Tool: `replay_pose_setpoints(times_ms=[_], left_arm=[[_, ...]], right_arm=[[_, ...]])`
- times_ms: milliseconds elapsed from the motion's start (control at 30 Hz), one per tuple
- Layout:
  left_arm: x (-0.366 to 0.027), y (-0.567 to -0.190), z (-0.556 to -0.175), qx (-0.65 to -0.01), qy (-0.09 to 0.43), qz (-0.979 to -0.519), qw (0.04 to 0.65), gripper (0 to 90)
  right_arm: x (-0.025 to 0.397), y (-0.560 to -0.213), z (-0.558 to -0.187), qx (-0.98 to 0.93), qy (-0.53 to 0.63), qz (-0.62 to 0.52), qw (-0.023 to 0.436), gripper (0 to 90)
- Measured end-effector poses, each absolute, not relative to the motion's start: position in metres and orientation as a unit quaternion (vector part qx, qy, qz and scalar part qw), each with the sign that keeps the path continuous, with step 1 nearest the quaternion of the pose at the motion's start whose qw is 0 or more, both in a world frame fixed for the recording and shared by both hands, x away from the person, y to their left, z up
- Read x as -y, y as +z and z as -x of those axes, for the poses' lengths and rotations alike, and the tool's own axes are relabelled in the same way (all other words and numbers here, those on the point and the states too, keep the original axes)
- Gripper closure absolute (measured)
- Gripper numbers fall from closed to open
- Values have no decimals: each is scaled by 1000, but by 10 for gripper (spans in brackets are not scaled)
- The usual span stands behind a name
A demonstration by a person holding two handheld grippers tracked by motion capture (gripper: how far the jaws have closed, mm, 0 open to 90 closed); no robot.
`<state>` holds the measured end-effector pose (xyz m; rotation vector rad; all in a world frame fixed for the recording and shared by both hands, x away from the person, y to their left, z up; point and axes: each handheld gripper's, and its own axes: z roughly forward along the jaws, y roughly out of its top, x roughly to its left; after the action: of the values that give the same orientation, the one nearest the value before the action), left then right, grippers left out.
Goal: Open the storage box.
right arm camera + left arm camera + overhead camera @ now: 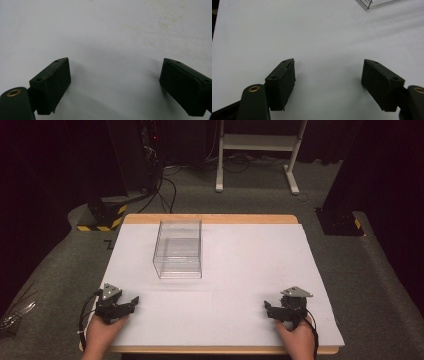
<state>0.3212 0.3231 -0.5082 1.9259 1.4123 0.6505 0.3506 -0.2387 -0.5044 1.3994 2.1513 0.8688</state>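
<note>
A clear plastic box (178, 249) stands on the white table cover (240, 270), left of centre and toward the far side. My left gripper (131, 302) rests near the front left corner, held by a hand, jaws wide apart over bare white surface. In the left gripper view my left gripper (328, 75) is open with nothing between its pads, and a corner of the clear box (379, 3) shows at the top right. My right gripper (269, 310) sits near the front right, also hand-held. In the right gripper view my right gripper (115, 77) is open over faintly stained white cover.
The wooden table edge (210, 218) borders the cover at the far side. Beyond the table are a white stand's legs (255, 155), cables on the carpet (167, 185) and a yellow-black striped base (102, 217). A dark post base (340, 220) stands at the right.
</note>
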Motion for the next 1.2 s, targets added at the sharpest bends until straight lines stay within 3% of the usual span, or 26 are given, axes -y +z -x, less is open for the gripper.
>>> replay_pose_setpoints(times_ms=[600, 900, 1200], left_arm=[[-323, -508, -322, -538, 245, -738, 325, 259], [-324, -505, -320, -544, 249, -732, 327, 351], [-323, -501, -316, -540, 247, -725, 349, 351]], right_arm=[[239, -504, -351, -775, 313, -505, 214, 97], [239, -504, -351, -776, 313, -505, 214, 97], [239, -504, -351, -776, 313, -505, 213, 97]])
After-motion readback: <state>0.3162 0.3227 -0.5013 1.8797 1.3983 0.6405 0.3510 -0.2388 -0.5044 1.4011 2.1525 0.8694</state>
